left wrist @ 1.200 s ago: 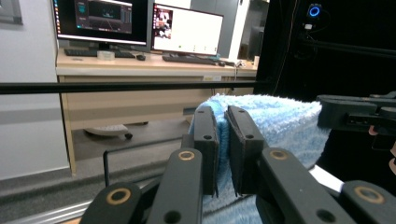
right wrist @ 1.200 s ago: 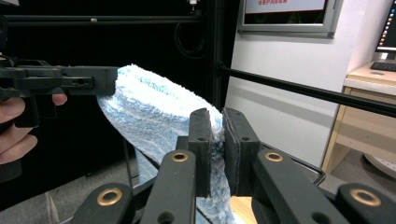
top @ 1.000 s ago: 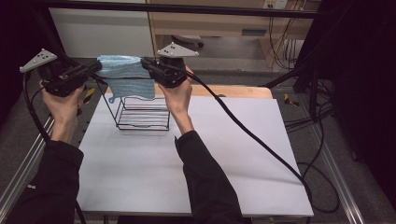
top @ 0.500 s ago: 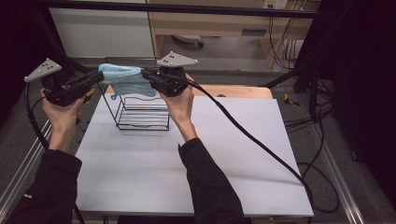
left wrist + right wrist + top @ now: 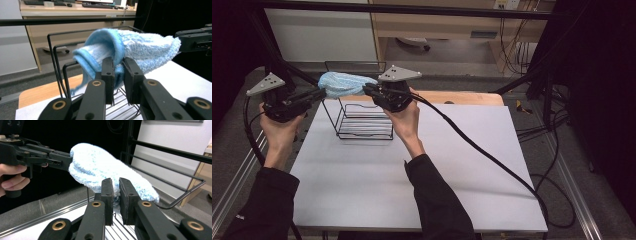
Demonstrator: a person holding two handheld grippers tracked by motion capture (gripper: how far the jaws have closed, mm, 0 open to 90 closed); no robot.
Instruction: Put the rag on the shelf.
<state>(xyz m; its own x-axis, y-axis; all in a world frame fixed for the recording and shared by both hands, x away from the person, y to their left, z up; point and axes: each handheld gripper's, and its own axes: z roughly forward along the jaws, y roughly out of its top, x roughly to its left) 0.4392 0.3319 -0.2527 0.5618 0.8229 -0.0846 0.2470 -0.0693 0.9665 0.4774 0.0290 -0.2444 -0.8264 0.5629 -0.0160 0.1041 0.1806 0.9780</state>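
blue towel (image 5: 343, 84) pinched between both grippers' fingers (image 5: 108, 75)

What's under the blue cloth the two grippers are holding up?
Under the blue cloth stands an open black wire rack on the white table. The cloth hides part of the rack's top rail.

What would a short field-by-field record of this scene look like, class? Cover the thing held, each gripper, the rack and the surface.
thing held: light blue towel, bunched, stretched between both grippers
left gripper: jaws pinching one end of the towel
right gripper: jaws pinching the other end
wire rack: black, standing on the table, directly under the towel
towel and rack: whether they touch cannot be told
table: white top, wooden strip along the far edge
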